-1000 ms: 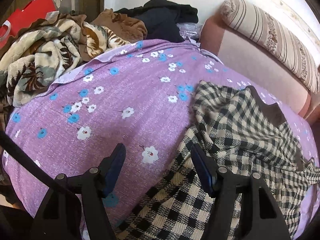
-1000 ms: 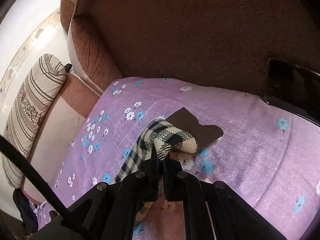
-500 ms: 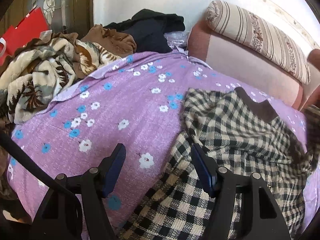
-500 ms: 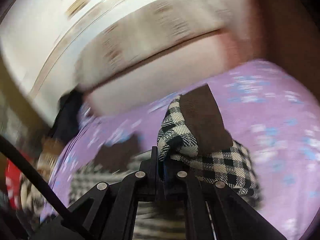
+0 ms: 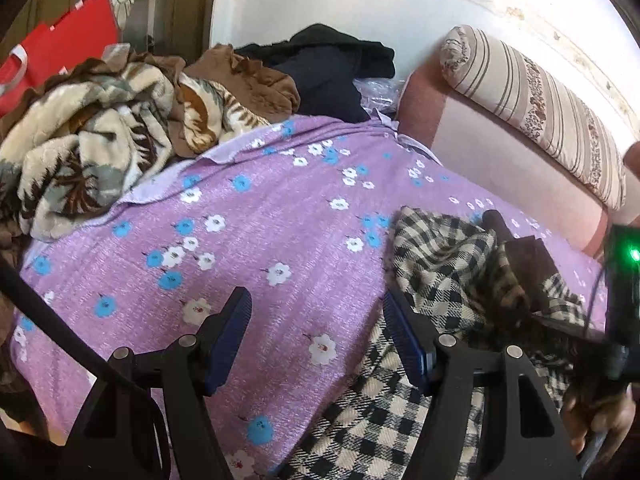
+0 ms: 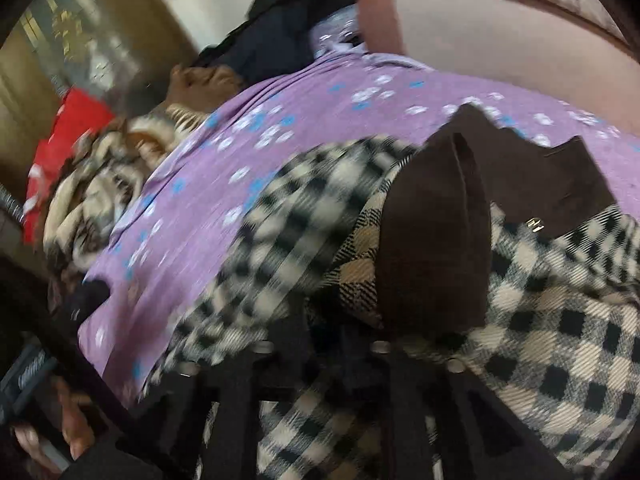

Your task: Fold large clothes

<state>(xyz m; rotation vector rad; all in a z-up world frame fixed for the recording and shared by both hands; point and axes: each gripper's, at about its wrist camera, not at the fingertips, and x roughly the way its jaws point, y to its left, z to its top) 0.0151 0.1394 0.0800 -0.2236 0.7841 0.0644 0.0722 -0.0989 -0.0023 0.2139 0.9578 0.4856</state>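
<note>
A black-and-cream checked coat (image 5: 432,272) with a brown collar (image 6: 532,176) lies on the right part of the purple flowered bedsheet (image 5: 256,240). My left gripper (image 5: 316,300) is open above the sheet, its right finger (image 5: 404,336) at the coat's left edge and nothing between the pads. In the blurred right wrist view, a sleeve with a brown cuff (image 6: 432,240) is folded over the coat's body. My right gripper (image 6: 324,332) sits just below that sleeve, jaws opening, with a dark gap between them and no cloth seen pinched.
A patterned blanket (image 5: 80,148), brown cloth (image 5: 248,80) and dark clothes (image 5: 332,68) are heaped at the bed's far left. A striped bolster (image 5: 532,108) tops the pink headboard (image 5: 500,160). A hand (image 5: 600,420) holding the right tool, with a green light (image 5: 634,255), enters at right.
The right gripper swung the held sleeve from the bare sheet across onto the coat and its jaws parted. The right tool and hand have come into the left view, which shifted slightly.
</note>
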